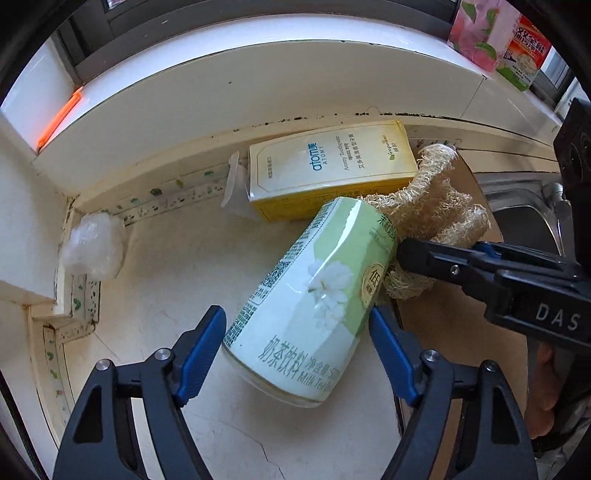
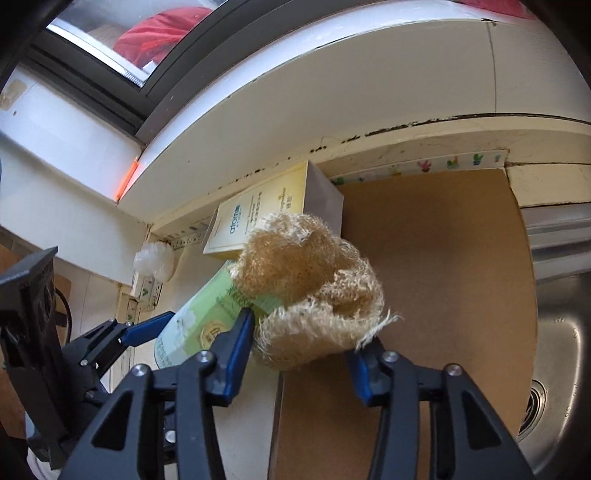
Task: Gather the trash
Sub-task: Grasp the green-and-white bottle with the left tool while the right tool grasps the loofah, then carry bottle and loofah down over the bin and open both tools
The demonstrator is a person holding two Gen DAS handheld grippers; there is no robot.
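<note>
A pale green milk tea bottle (image 1: 314, 295) lies on its side on the white counter (image 1: 166, 277). My left gripper (image 1: 295, 314) reaches down over it, and both blue pads press on its sides. A tan loofah scrubber (image 2: 314, 295) rests against the bottle's far end, on the edge of a brown cardboard sheet (image 2: 443, 277). My right gripper (image 2: 306, 332) is shut on the loofah, squeezing its fibres between the pads. In the left wrist view one of its fingers (image 1: 436, 264) comes in from the right against the loofah (image 1: 436, 206).
A yellow toothpaste box (image 1: 328, 166) lies along the back wall, with a clear wrapper (image 1: 234, 192) at its left end. A wad of clear plastic (image 1: 92, 247) sits in the left corner. A steel sink (image 2: 565, 332) lies to the right. Cartons (image 1: 491, 33) stand on the window ledge.
</note>
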